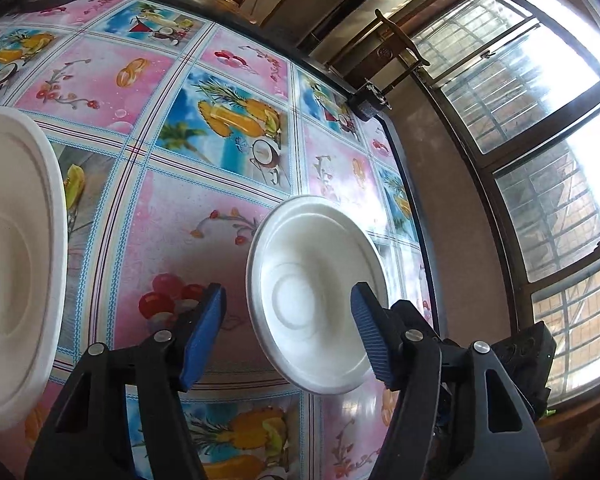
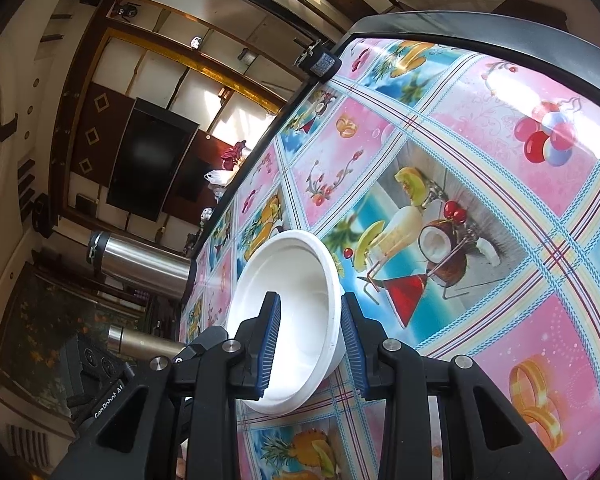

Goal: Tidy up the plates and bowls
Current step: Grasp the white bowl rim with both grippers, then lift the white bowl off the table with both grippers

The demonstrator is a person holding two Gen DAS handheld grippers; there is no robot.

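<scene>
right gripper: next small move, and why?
Probably close the right gripper on the bowl. Its jaws are open and straddle the bowl's near wall, one pad inside and one outside, with a gap on both sides. The bowl appears to sit on the table, so nothing is gripped yet. The left gripper is open over a plate.
</scene>
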